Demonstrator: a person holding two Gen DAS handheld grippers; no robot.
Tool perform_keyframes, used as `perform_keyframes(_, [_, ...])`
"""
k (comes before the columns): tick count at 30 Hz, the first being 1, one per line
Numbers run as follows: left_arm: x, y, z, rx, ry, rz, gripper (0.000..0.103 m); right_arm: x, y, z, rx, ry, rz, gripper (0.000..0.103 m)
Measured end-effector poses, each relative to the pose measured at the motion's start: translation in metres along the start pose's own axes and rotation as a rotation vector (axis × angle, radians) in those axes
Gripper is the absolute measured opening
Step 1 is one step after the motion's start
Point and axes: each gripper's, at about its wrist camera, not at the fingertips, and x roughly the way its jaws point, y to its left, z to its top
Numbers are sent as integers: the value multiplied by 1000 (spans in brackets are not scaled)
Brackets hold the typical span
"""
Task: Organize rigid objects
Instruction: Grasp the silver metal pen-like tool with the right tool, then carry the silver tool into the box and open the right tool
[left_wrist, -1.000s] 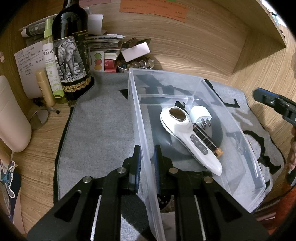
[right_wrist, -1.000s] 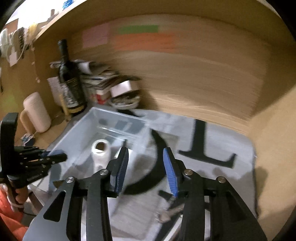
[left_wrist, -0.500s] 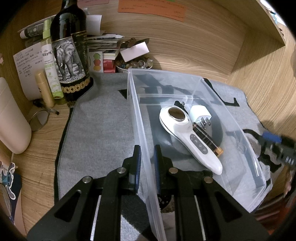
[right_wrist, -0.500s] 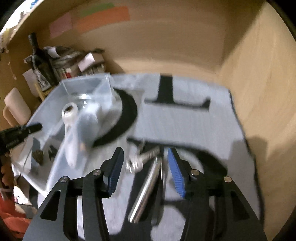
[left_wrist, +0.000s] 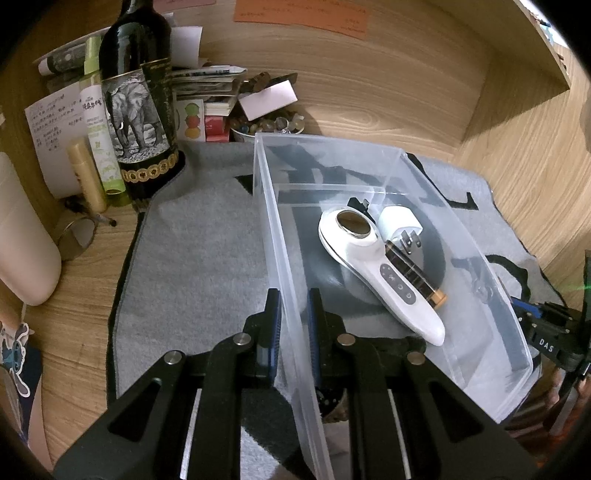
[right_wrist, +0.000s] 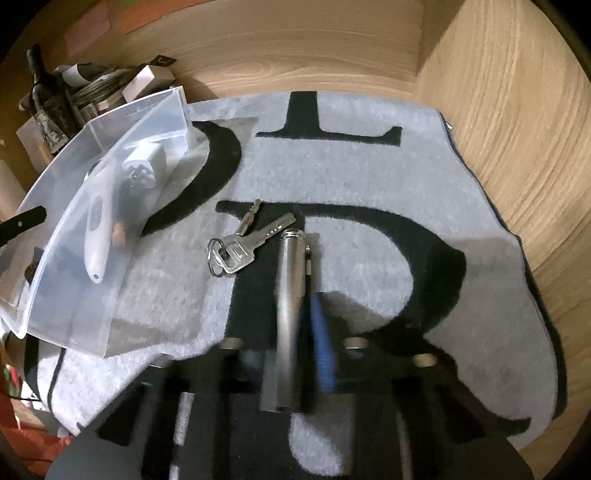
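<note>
A clear plastic bin (left_wrist: 369, 162) is steadied on a grey lettered mat (left_wrist: 199, 258) by the left gripper (left_wrist: 293, 314), whose jaws are pinched narrowly on the bin's near wall. Inside the bin lie a white handheld device (left_wrist: 384, 273) and a white plug adapter (left_wrist: 400, 225).

The step in hand appears to be a pick-up: the right gripper (right_wrist: 295, 354) is clamped on a silver metal tube (right_wrist: 290, 295) lying on the mat beside a bunch of keys (right_wrist: 247, 243), just right of the bin. The next move probably calls for a lift over the bin's rim and a gentle release inside (the keys remain to be gathered afterwards).

Compared with a second ago, the right gripper, then open and raised above the bin, has been lowered to the mat and closed on the tube; the left gripper's hold is unchanged.
</note>
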Motion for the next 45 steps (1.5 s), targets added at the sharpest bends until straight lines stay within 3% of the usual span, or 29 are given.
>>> perform_keyframes(7, [0,0,-1,2,1,1,13,-3,7,10,-23,-21,43,15])
perform_keyframes(17, [-2,0,-2,4,1,-2,13,-36,24,49,-45,-176,105,15])
perform_keyframes(29, [-2,0,-2,5,1,-4,13,-69,78,92,-192,-343,236,15])
perform_keyframes(34, [-3,1,-3,4,2,-4,13,-63,102,98,-259,-325,286,15])
perform_keyframes(45, [-3,1,-4,1,3,-9,13,-8,150,93,-411,-125,355,15])
